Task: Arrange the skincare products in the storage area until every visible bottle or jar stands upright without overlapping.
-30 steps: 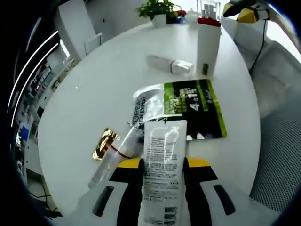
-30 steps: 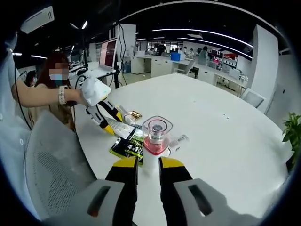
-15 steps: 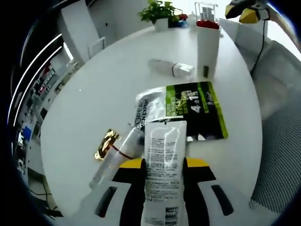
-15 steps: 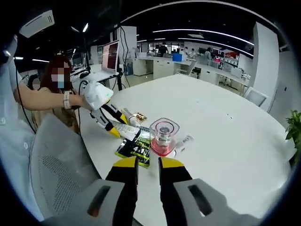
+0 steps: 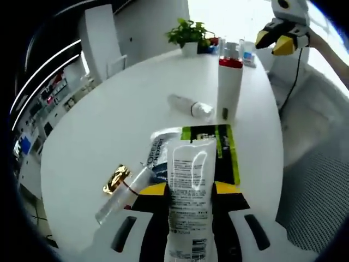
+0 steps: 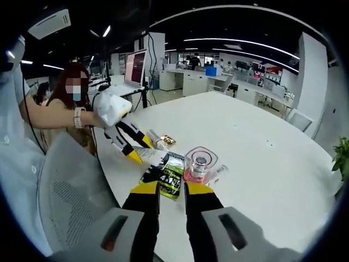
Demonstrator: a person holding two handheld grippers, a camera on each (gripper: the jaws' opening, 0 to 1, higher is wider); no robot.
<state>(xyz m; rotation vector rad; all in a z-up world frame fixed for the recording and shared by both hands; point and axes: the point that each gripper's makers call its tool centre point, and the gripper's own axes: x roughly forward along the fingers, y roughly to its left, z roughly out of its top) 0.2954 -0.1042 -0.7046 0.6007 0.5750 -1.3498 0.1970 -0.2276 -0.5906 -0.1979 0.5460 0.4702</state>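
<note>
My left gripper (image 5: 189, 188) is shut on a white tube (image 5: 189, 180) that lies lengthwise between its jaws, above the near table edge. Ahead of it lie a green-and-black sachet (image 5: 221, 150) and a silver sachet (image 5: 160, 148), overlapping. A clear bottle with a gold cap (image 5: 115, 185) lies flat at the left. Further off a small white bottle (image 5: 188, 105) lies on its side. A tall white bottle with a red-and-clear cap (image 5: 229, 82) stands upright. My right gripper (image 6: 172, 194) hangs back from that tall bottle (image 6: 200, 164), jaws slightly apart and empty.
The round white table (image 6: 262, 158) has open surface beyond the products. A potted plant (image 5: 188, 33) stands at its far edge. A mesh chair (image 6: 71, 202) is beside the near edge. A person's gloved hand (image 6: 112, 106) holds the left gripper (image 6: 129, 144).
My right gripper has drawn back from the tall bottle, which stays standing. My left gripper keeps the tube; its view has tilted up toward the far table.
</note>
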